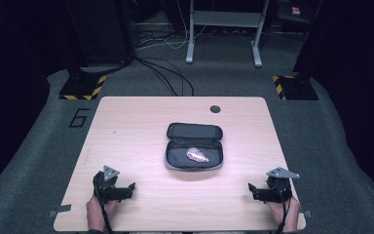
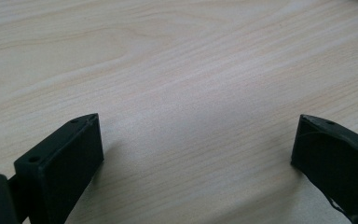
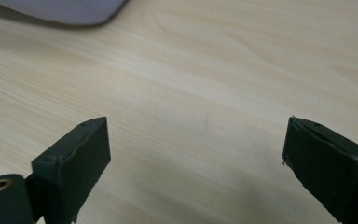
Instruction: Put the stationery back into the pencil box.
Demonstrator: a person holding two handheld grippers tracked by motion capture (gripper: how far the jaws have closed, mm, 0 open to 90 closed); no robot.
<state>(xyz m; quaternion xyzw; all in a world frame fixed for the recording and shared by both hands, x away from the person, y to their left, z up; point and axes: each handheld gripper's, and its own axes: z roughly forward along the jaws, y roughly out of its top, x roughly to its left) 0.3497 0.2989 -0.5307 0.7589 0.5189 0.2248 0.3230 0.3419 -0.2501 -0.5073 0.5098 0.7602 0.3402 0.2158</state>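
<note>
- We see a case [image 1: 194, 146] lying open near the middle of the table [image 1: 126, 126], a little toward the far edge, with its lid folded back toward that edge.
- Inside the near half of the case lies a small shiny packet [image 1: 197, 154], pinkish and crinkled; we cannot tell what it holds.
- We hold the left gripper [image 1: 126, 187] near the table's near left corner, low over the wood, well apart from the case.
- In the left gripper view its jaws stand wide apart with bare table [image 2: 191, 93] between them and nothing gripped.
- We hold the right gripper [image 1: 253, 189] near the near right corner, also low over the table and well apart from the case.
- In the right gripper view its jaws are likewise spread wide over bare wood [image 3: 200, 121], clamped on nothing, and a grey curved edge of the case [image 3: 65, 11] shows at the top left.
- Both grippers point inward, toward each other across the near edge, with the case farther in, between them.
- A small dark round hole [image 1: 215, 108] sits in the table close to the far edge, just beyond the case.
</note>
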